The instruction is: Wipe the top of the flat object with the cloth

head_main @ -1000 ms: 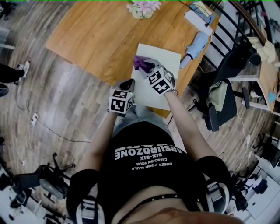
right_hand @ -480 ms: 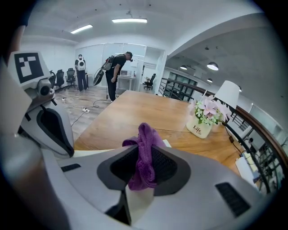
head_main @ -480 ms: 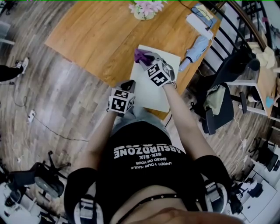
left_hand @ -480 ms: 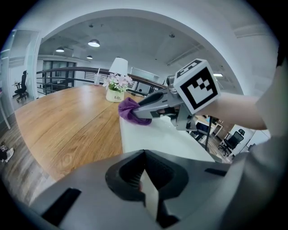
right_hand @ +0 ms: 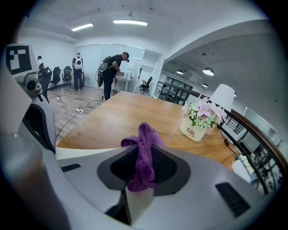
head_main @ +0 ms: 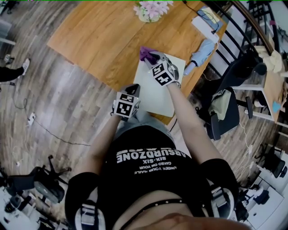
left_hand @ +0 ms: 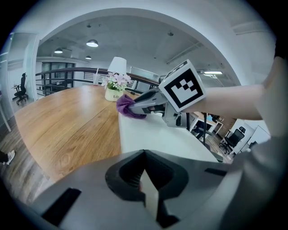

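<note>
I have the right gripper (head_main: 151,57) out at the far left corner of the flat white rectangular board (head_main: 157,96), its jaws clamped on the crumpled purple cloth (head_main: 144,52). A bunch of the fabric sticks up past the fingertips, and the cloth sits right at that corner, against the board's surface. The board lies on the near edge of the light brown wooden table (head_main: 99,40), its long side running away from me. My left gripper (head_main: 134,88) is at the board's near left edge, jaws drawn fully together with nothing gripped; only a white sliver of the board shows through the slit behind the tips. The two grippers are well apart along the board's left side. Farther back on the table stands a small cream pot of pink flowers (head_main: 152,10).
</note>
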Tool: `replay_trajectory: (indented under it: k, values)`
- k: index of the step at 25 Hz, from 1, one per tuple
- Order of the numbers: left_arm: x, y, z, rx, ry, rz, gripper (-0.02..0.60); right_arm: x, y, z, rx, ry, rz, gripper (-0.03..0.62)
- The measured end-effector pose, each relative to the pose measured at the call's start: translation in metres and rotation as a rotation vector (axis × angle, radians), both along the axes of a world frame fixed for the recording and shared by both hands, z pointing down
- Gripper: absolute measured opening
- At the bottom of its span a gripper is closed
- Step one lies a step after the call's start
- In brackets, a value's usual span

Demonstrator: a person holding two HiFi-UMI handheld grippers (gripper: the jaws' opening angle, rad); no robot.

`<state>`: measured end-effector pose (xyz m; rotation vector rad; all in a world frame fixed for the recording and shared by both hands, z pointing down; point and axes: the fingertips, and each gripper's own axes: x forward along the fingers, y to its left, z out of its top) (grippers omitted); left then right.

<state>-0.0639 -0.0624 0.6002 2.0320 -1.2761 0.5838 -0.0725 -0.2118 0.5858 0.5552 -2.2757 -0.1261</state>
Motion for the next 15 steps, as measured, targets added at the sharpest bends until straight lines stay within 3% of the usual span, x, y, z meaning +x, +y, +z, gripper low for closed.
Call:
replay_trajectory:
  k: [6,15]
  values:
    - [-0.0012,-0.0006,0.0015,0.006,-0.003,0.001,0.015,0.0007,-0.0007,0.0039,-0.002,-0.051,0.039,0.097]
    - [-0.0002,0.0015,0.0021,0.025,-0.028,0.003,0.015,0.001,0.0013,0.0043,-0.009,-0.043,0.058,0.095]
